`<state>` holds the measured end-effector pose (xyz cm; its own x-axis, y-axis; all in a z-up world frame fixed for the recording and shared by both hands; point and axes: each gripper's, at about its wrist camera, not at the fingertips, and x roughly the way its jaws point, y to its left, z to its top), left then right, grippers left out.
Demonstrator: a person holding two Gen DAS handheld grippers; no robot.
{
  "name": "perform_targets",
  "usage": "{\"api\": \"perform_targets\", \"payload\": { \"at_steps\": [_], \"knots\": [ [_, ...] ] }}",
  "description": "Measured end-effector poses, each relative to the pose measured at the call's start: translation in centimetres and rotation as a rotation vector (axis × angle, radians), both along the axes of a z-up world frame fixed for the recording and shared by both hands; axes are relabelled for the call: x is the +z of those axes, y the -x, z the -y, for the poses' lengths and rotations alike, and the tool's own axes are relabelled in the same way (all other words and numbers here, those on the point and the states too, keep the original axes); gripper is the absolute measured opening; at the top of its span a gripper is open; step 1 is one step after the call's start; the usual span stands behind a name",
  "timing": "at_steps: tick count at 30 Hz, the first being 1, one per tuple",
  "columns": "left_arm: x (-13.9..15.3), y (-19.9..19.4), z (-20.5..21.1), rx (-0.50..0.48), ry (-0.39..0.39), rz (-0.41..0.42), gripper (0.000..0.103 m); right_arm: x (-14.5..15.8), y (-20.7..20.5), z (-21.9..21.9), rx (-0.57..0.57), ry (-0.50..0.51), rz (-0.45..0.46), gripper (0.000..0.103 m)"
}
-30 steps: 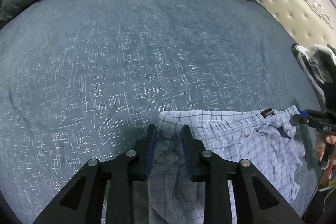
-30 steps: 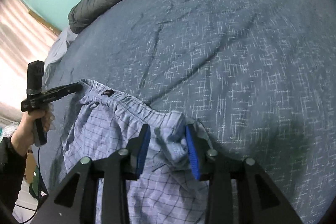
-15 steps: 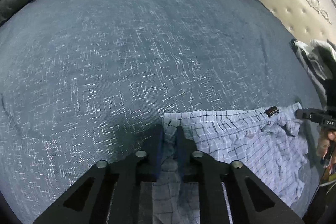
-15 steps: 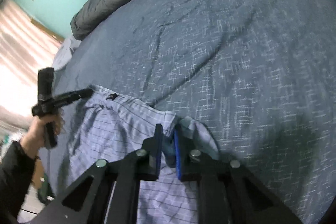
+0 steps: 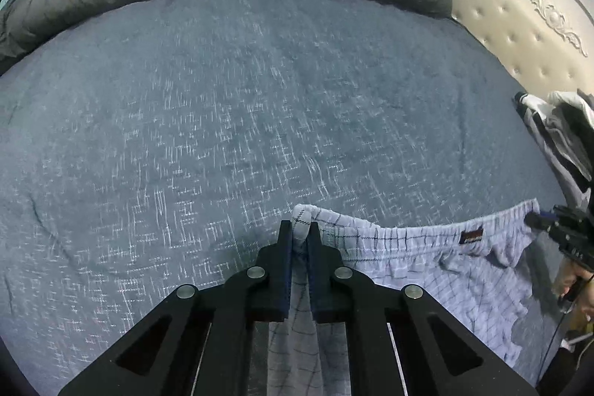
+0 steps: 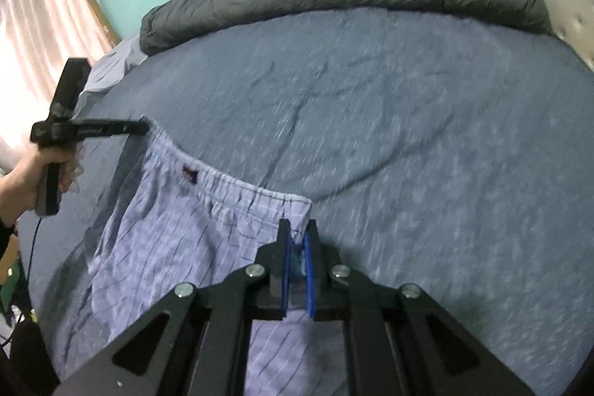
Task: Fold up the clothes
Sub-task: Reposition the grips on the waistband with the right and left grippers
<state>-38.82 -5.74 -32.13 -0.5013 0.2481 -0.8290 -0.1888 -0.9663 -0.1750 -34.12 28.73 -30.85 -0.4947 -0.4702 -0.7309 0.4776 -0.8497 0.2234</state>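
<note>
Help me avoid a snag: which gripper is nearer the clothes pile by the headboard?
Right. The right gripper grips the shorts beside the clothes pile; the left gripper grips the waistband at its opposite end.

Both wrist views look steeply down, sharing the bed [image 5: 222, 117].

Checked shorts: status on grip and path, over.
Left gripper, right gripper both shut on checked shorts waistband corners. Bed ahead bare; clothes pile aside.

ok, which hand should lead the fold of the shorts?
Neither clearly: left gripper and right gripper each pinch one waistband corner of the shorts, stretched between them. Probably both carry it across the bed together.
</note>
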Motion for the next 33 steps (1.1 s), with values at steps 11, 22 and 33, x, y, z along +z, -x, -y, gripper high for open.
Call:
{"api": "perform_targets", "payload": {
  "at_steps": [11, 22, 33],
  "knots": [
    [1.4, 2.2, 1.1, 0.109, -0.007, -0.056, 0.007, 3.3, 5.5, 0.9, -0.042, -0.031, -0.122, 0.006],
    [-1.4, 5.1, 2.7, 0.123, -0.103, 0.012, 0.007, -2.0, 10.4, 3.1, -0.074, -0.095, 0.007, 0.006],
    [-2.0, 5.6, 3.3, 0.079, -0.141, 0.020, 0.019, -4.1, 11.5, 1.6, -0.098, -0.030, 0.096, 0.006]
  ]
}}
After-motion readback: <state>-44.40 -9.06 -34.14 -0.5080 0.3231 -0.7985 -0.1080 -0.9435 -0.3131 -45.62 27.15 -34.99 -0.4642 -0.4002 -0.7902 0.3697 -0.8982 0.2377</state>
